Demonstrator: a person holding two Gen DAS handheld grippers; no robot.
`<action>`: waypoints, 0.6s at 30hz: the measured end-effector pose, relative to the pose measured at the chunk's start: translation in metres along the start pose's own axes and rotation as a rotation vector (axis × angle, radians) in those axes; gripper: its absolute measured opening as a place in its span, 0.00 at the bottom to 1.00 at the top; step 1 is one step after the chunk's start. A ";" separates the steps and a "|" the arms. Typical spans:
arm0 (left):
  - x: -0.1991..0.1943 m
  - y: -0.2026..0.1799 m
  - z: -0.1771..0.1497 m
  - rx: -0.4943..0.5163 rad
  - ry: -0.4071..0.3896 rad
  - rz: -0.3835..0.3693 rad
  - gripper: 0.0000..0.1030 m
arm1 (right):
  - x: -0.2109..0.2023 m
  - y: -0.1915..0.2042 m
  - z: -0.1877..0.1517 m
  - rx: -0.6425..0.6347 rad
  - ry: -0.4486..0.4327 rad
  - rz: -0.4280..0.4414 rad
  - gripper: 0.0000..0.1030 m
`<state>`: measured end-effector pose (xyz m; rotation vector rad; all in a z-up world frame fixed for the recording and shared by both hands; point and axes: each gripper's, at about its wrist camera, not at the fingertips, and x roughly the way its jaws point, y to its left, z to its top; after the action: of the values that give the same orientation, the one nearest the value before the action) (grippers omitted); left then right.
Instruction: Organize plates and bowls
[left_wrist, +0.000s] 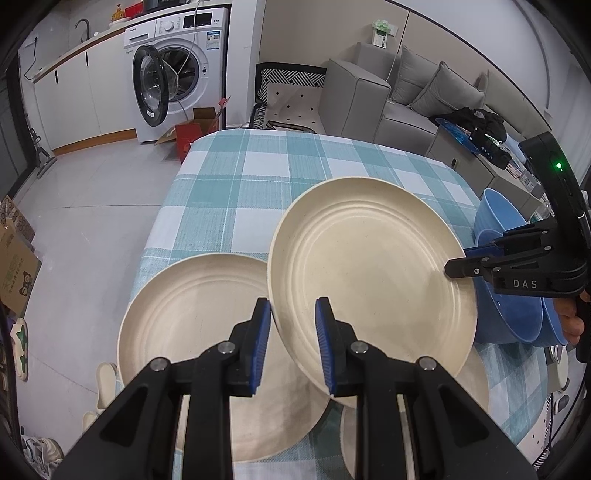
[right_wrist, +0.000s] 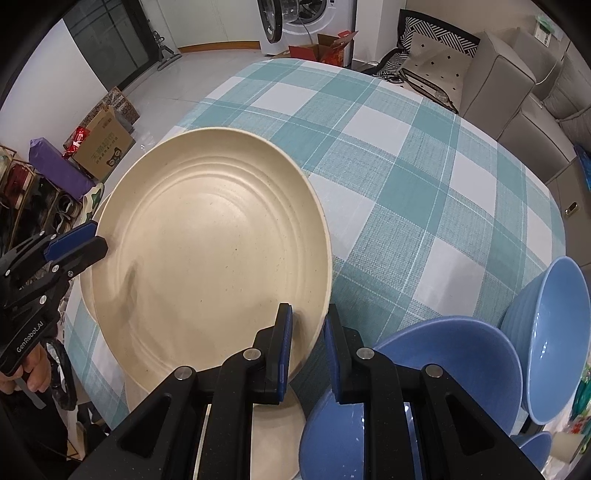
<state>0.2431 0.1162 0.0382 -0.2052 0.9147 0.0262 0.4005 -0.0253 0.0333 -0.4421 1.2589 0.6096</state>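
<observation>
A cream plate (left_wrist: 373, 266) is held tilted above the table, with both grippers at its rim. My left gripper (left_wrist: 293, 339) has its jaws around the near-left rim, the fingers close to the edge. My right gripper (right_wrist: 308, 343) straddles the opposite rim; it also shows in the left wrist view (left_wrist: 458, 264). The same plate fills the right wrist view (right_wrist: 207, 258). A second cream plate (left_wrist: 192, 325) lies flat on the table below. A third cream plate (left_wrist: 476, 380) peeks out beneath. Blue bowls (right_wrist: 458, 369) stand at the right.
The table carries a teal and white checked cloth (left_wrist: 258, 184). Another blue bowl (right_wrist: 550, 339) lies tilted at the right edge. A washing machine (left_wrist: 177, 70), cardboard boxes (left_wrist: 192, 133) and a grey sofa (left_wrist: 399, 99) stand beyond the table.
</observation>
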 end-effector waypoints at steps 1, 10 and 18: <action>-0.002 0.000 -0.002 0.001 -0.001 0.000 0.22 | -0.001 0.001 -0.002 0.000 -0.002 0.000 0.17; -0.019 -0.004 -0.017 0.017 -0.016 -0.002 0.22 | -0.013 0.007 -0.018 -0.006 -0.013 -0.001 0.17; -0.030 -0.006 -0.025 0.030 -0.021 -0.012 0.22 | -0.017 0.010 -0.030 -0.017 -0.008 0.002 0.17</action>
<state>0.2060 0.1071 0.0476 -0.1821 0.8923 0.0038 0.3684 -0.0395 0.0421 -0.4521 1.2475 0.6230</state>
